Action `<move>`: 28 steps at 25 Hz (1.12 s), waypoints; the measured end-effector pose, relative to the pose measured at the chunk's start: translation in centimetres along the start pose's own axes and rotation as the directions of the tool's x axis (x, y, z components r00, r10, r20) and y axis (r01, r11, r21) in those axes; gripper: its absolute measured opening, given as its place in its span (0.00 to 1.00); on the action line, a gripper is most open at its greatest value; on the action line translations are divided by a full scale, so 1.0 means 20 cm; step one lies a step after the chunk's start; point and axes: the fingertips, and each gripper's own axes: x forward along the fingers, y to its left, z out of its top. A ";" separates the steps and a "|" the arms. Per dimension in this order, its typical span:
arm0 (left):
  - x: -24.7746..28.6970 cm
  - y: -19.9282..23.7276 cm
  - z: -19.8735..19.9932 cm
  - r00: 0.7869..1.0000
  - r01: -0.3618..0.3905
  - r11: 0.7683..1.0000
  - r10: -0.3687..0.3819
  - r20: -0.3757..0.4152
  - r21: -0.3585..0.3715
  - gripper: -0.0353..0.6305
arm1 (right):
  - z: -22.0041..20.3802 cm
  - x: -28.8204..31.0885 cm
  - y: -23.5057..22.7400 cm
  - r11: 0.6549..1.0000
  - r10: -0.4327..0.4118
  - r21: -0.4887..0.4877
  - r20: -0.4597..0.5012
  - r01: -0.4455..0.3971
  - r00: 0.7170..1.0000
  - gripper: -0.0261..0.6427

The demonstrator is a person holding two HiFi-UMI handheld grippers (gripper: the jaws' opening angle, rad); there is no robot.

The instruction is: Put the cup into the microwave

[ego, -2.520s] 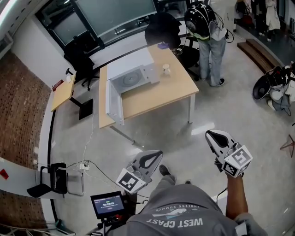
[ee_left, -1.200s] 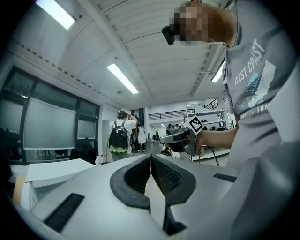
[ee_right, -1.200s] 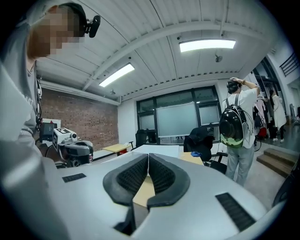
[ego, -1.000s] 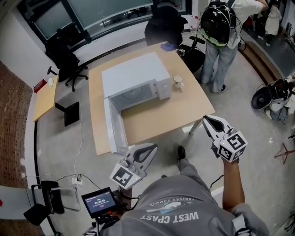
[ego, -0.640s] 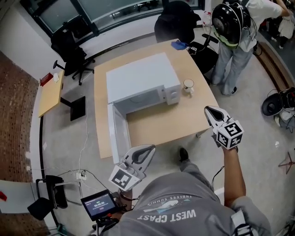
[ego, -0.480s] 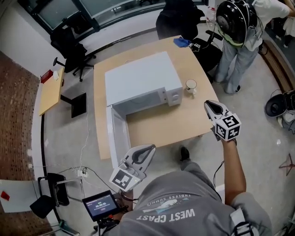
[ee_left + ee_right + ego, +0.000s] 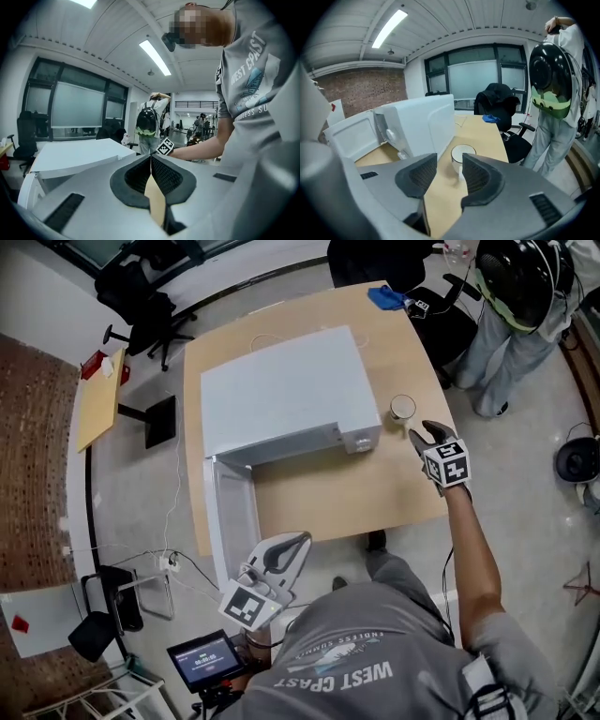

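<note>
A white cup (image 7: 402, 408) stands on the wooden table (image 7: 347, 488), just right of the white microwave (image 7: 277, 390). The microwave's door (image 7: 230, 521) hangs open toward me. My right gripper (image 7: 419, 430) reaches over the table's right side, and its jaws have just been opening. They stand apart with nothing between them. In the right gripper view the cup (image 7: 462, 156) sits just beyond the right gripper's (image 7: 449, 171) tips. My left gripper (image 7: 296, 540) is shut and empty, low in front of the table's near edge. The left gripper (image 7: 151, 158) has its pads pressed together.
A person with a black backpack (image 7: 525, 277) stands past the table's far right corner. A black chair (image 7: 445, 320) is beside that person, and a blue cloth (image 7: 387, 296) lies on the table's far edge. A small side table (image 7: 98, 399) and a floor monitor (image 7: 206, 659) are to the left.
The view has come closer to the table. My right gripper has gone forward and down to the cup and its jaws have parted. The left gripper stays low and shut.
</note>
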 end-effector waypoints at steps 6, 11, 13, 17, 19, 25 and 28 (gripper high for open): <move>0.11 0.08 -0.05 0.998 -0.039 0.998 0.037 -0.045 -0.041 0.09 | -0.25 0.32 -0.15 1.000 -0.020 0.006 -0.148 0.021 0.989 0.28; 0.16 0.11 -0.10 0.996 -0.064 0.995 0.059 -0.071 -0.070 0.09 | -0.35 0.47 -0.17 1.000 -0.012 0.003 -0.204 0.013 0.979 0.28; 0.18 0.11 -0.11 0.995 -0.070 0.995 0.065 -0.077 -0.075 0.09 | -0.37 0.51 -0.19 1.000 -0.028 -0.014 -0.214 0.025 0.976 0.28; 0.18 0.10 -0.13 0.994 -0.077 0.994 0.070 -0.086 -0.080 0.09 | -0.38 0.52 -0.23 0.997 -0.070 -0.029 -0.222 0.065 0.973 0.16; 0.17 0.09 -0.13 0.994 -0.080 0.994 0.074 -0.081 -0.081 0.09 | -0.38 0.53 -0.23 0.998 -0.069 -0.020 -0.228 0.066 0.971 0.15; 0.10 0.07 -0.14 0.994 -0.096 0.992 0.091 -0.068 -0.077 0.09 | -0.37 0.46 -0.20 0.997 -0.071 0.018 -0.224 0.077 0.972 0.15; 0.05 0.04 -0.14 0.993 -0.104 0.992 0.099 -0.060 -0.076 0.09 | -0.37 0.37 -0.16 0.996 -0.072 0.027 -0.210 0.080 0.975 0.15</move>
